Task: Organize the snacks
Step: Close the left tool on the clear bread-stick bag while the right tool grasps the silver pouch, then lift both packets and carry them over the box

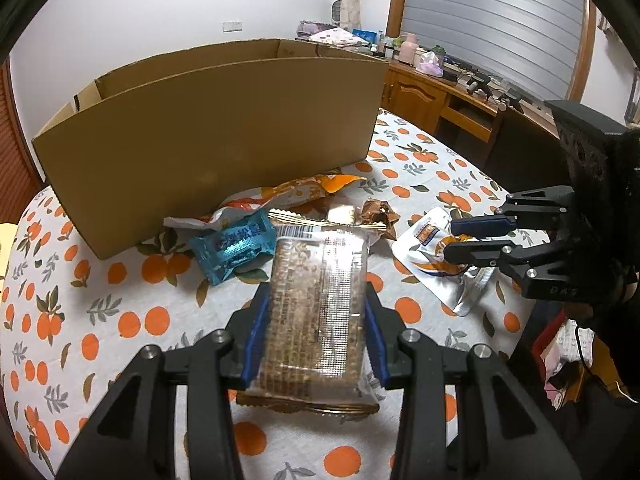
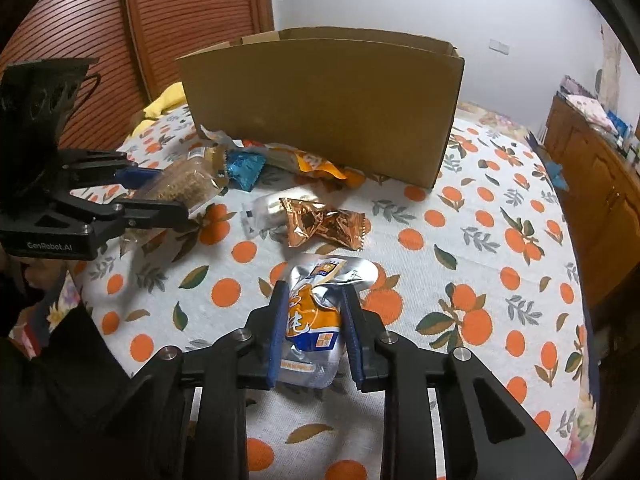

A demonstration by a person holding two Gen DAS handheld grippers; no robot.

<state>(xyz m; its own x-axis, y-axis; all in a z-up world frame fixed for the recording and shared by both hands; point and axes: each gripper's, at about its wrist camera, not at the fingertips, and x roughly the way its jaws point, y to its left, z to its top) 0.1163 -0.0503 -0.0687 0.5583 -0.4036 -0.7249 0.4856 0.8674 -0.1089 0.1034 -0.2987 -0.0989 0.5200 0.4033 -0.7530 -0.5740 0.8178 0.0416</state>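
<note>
In the left wrist view my left gripper (image 1: 316,294) is shut on a clear packet of brown grain bar (image 1: 316,260), held just above the orange-print tablecloth (image 1: 132,320). The right wrist view shows that same gripper (image 2: 172,196) and packet (image 2: 188,184) at the left. My right gripper (image 2: 314,288) is shut on a silver and orange pouch (image 2: 316,320), which crumples between the pads and lies on the cloth. From the left wrist view the right gripper (image 1: 451,240) pinches the pouch (image 1: 420,240) at the right. An open cardboard box (image 1: 220,140) stands behind the snacks.
Loose snacks lie in front of the box (image 2: 328,112): a blue packet (image 2: 244,172), an orange bag (image 2: 316,166), a copper foil wrapper (image 2: 324,220) and a small clear packet (image 2: 260,210). A wooden cabinet (image 2: 600,168) stands beyond the table's right edge.
</note>
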